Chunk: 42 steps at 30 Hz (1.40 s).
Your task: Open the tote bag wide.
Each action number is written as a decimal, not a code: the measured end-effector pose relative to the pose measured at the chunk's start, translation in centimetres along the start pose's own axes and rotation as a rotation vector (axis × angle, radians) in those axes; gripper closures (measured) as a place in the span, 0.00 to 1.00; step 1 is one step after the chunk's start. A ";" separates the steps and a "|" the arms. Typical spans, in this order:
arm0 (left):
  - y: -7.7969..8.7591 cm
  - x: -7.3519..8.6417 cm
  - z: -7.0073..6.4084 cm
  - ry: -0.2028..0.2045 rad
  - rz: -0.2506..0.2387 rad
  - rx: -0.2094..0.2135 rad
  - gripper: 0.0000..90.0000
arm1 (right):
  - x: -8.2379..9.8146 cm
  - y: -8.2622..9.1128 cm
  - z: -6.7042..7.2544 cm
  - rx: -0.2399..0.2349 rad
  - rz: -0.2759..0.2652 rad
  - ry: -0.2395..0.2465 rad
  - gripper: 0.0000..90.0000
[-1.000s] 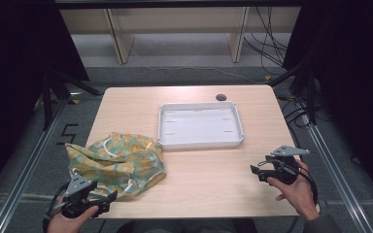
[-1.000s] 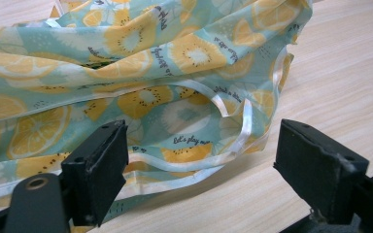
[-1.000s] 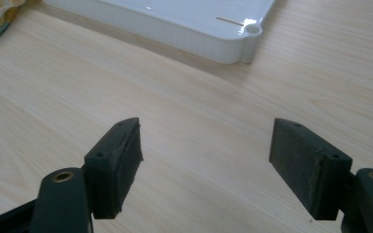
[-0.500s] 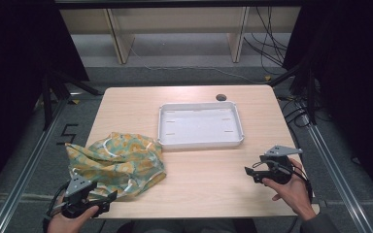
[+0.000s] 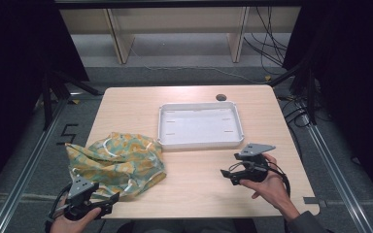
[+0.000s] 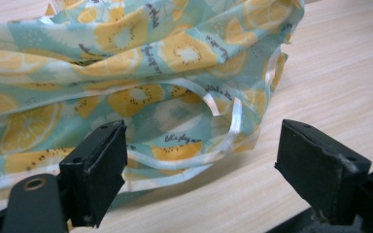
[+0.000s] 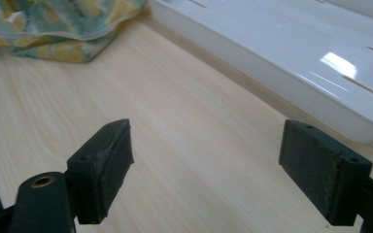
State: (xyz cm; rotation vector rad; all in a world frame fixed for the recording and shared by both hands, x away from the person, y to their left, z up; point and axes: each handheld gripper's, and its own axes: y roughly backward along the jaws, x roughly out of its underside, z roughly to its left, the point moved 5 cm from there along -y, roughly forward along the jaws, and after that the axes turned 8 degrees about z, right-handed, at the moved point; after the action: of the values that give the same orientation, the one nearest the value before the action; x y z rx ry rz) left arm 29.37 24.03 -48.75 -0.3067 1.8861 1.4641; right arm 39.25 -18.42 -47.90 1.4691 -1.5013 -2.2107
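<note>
Left gripper (image 5: 108, 209) sits at the table's near left corner, held in the left hand (image 5: 73, 222), jaws spread wide with nothing between them. In the left gripper view its two black pads (image 6: 97, 170) frame the near edge of the fruit-print cloth bag (image 6: 126, 73), close to it but not touching; a clear plastic handle loop (image 6: 228, 126) lies on the fabric just ahead. Bag is crumpled flat on the wooden table (image 5: 199, 194), left of centre, its right edge just beside the near-left corner of the white tray (image 5: 200, 127); cannot tell if they touch.

Right gripper (image 5: 229, 174) is over bare tabletop right of centre, held in the right hand (image 5: 269, 187), pointing left toward the bag and well apart from it. Its jaws have just been opening and stand wide, nothing between them, wood grain only. In the right gripper view the tray wall (image 7: 272, 82) runs along the upper right and a corner of the bag (image 7: 53, 29) shows at upper left.

Tray is empty-looking white plastic, behind the right gripper, near the table's far middle.
</note>
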 end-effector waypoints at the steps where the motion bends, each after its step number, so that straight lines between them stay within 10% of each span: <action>1: 0.0 0.0 0.0 0.000 0.000 0.000 0.20 | 0.0 0.0 0.0 0.000 0.000 0.000 0.23; 7: 0.6 0.8 0.1 0.041 -0.003 -0.008 0.19 | -3.2 -2.9 3.3 -0.053 0.032 0.131 0.23; 32: 0.9 1.4 0.4 0.038 0.004 -0.023 0.19 | -11.8 -11.6 10.2 -0.202 0.037 0.310 0.22; 37: 1.0 1.4 0.4 -0.004 0.030 -0.011 0.19 | -12.5 -12.4 11.2 -0.217 0.043 0.313 0.25; 42: 0.8 1.4 0.3 0.036 0.005 -0.018 0.19 | -13.4 -13.7 12.0 -0.256 0.022 0.343 0.39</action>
State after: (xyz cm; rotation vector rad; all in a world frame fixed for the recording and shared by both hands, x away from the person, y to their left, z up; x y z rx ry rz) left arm 28.00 24.87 -49.07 -0.3395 1.9044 1.4893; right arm 43.05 3.85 -48.82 1.6291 -1.0799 -1.9245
